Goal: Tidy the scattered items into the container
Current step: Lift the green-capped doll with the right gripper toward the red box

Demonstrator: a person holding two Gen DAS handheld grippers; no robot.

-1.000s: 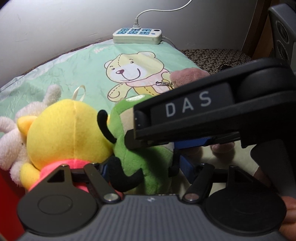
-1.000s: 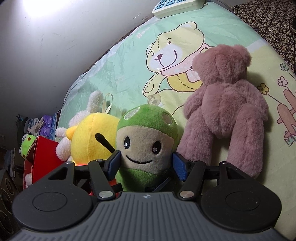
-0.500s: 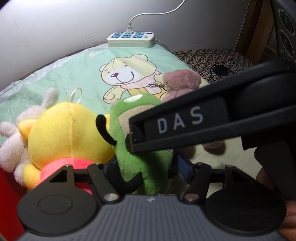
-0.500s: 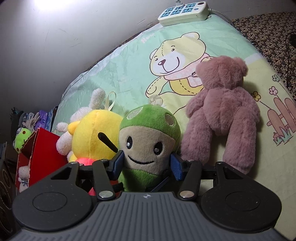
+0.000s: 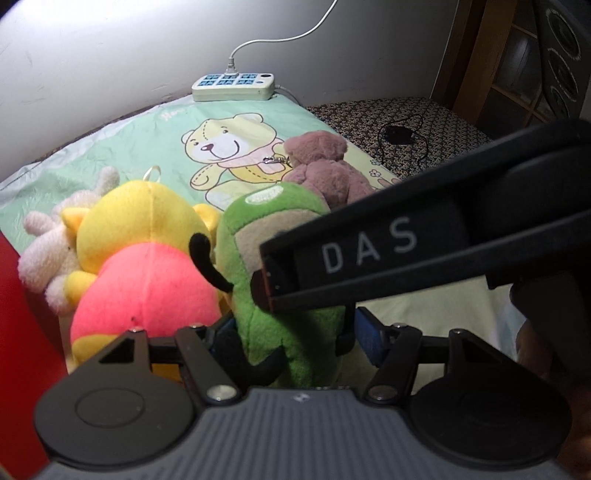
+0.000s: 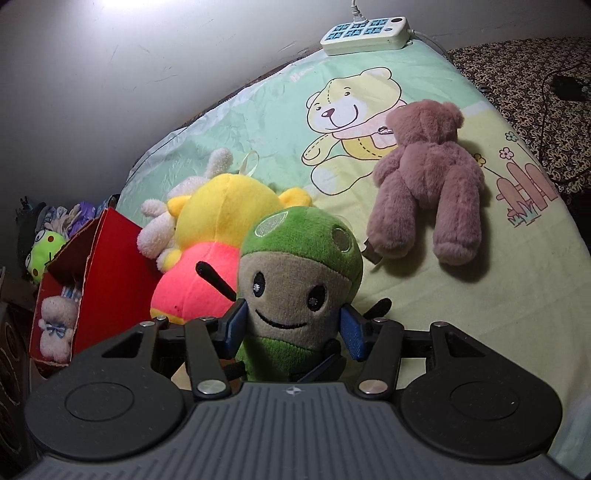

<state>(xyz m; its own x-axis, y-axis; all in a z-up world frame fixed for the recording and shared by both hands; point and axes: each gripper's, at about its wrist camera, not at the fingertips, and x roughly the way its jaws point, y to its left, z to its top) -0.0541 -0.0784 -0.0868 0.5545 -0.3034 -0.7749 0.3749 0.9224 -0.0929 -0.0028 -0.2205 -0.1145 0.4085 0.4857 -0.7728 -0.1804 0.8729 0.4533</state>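
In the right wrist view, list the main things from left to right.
Red box → yellow toy → green toy → brown bear

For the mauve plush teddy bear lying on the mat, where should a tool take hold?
Grip the mauve plush teddy bear across its narrow torso, coming from above: it lies flat, limbs splayed, with open mat on both flanks.

Pretty clearly a home bedroom: plush toys (image 6: 229, 206) are scattered on a cartoon-bear bedsheet (image 6: 369, 177), with a power strip (image 6: 365, 31) left by the wall.
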